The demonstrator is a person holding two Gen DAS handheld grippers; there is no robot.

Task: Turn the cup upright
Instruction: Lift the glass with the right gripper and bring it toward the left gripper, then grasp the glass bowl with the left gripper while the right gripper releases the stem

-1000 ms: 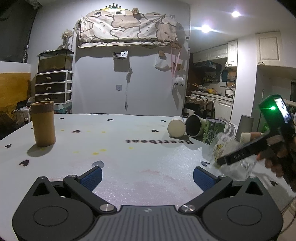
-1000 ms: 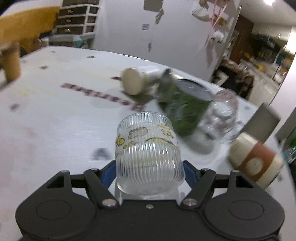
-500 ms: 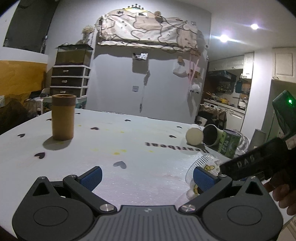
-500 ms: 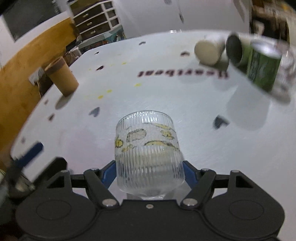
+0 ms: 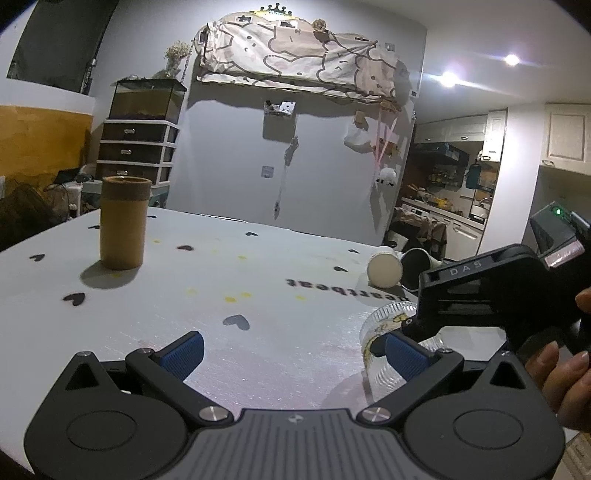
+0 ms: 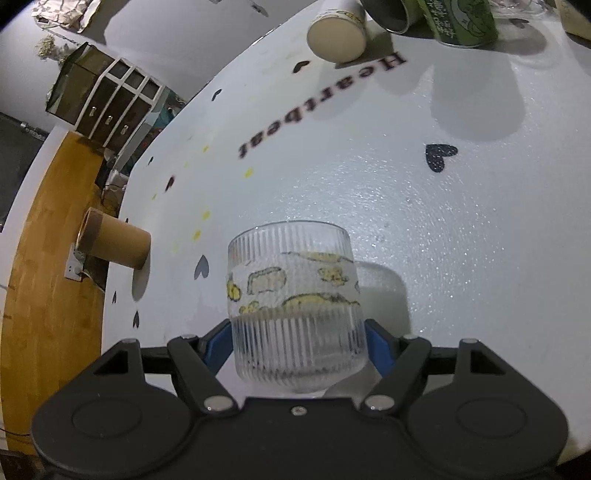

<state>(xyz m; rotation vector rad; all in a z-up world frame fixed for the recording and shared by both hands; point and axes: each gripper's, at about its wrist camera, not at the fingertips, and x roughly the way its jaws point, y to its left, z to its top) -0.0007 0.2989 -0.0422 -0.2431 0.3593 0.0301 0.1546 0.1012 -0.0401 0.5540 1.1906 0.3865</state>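
A ribbed clear glass cup (image 6: 295, 306) with yellow drawings sits between the fingers of my right gripper (image 6: 297, 345), which is shut on its lower part and holds it over the white table (image 6: 424, 221), mouth pointing away from the camera. In the left wrist view the same cup (image 5: 384, 325) shows at the right, tilted, partly behind my left gripper's right fingertip (image 5: 402, 356) and held by the right gripper (image 5: 413, 328). My left gripper (image 5: 291, 350) is open and empty, low over the table's near edge.
A brown cardboard tube (image 5: 123, 221) stands upright at the far left of the table. A cream cup (image 6: 338, 31), a dark cup (image 6: 388, 14) and a green can (image 6: 463, 20) lie on their sides at the far right. Black hearts and the word "Heartbeat" mark the tabletop.
My right gripper has carried the glass cup left from the cluster of cups toward the table's middle and turned it. The left gripper has shifted and swung its view to the right.
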